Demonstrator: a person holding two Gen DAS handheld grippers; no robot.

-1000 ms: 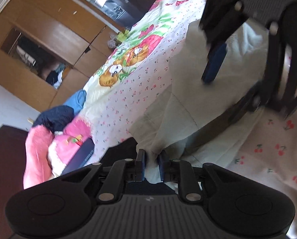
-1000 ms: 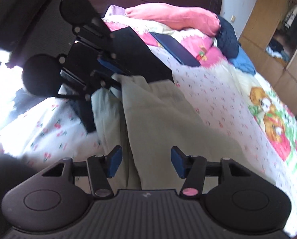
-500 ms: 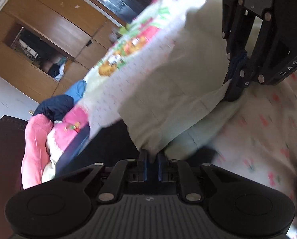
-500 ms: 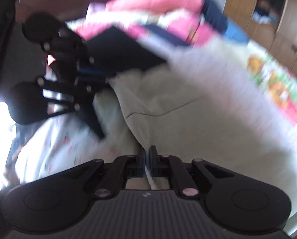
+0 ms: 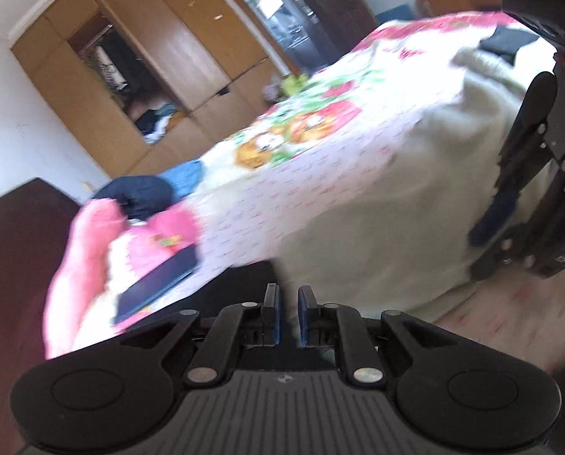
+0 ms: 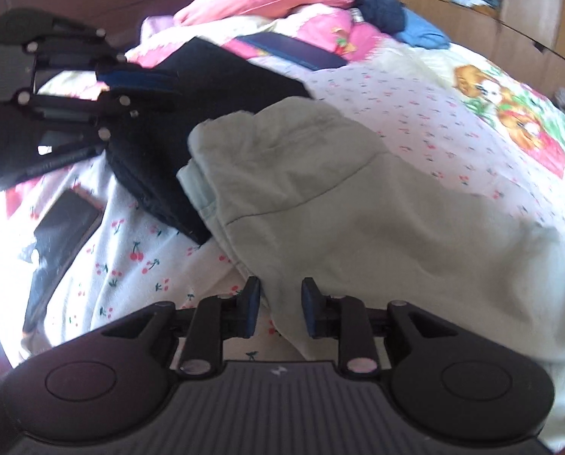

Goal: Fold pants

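Basically mid-fold: pants (image 6: 358,197), pale green, lie across the bed (image 6: 415,87) on the cherry-print sheet, waistband end bunched against a dark garment (image 6: 214,87).

Left tongs (image 5: 289,314): nearly closed, thin fabric edge looks pinched between the pads. I read it as clamped on the pants, though that view is blurred.

Right tongs (image 6: 280,313): jaws opening. Cloth sits in the gap, but the pads stand clear of it on both sides, so no real grip.

Doing this step well, my take:
- Regrip with the right before pulling; a one-sided hold will skew the fold.
- Take both layers at the edge, not just the top one.
- Keep both tongs level with each other and move together so the crease lands straight.
- Stay clear of the phone (image 6: 64,223) lying on the sheet near the dark garment.

Pose: both tongs point down and forward at the bed. Seen from the right wrist, the left tongs sit turned sideways at far left, over the dark garment.
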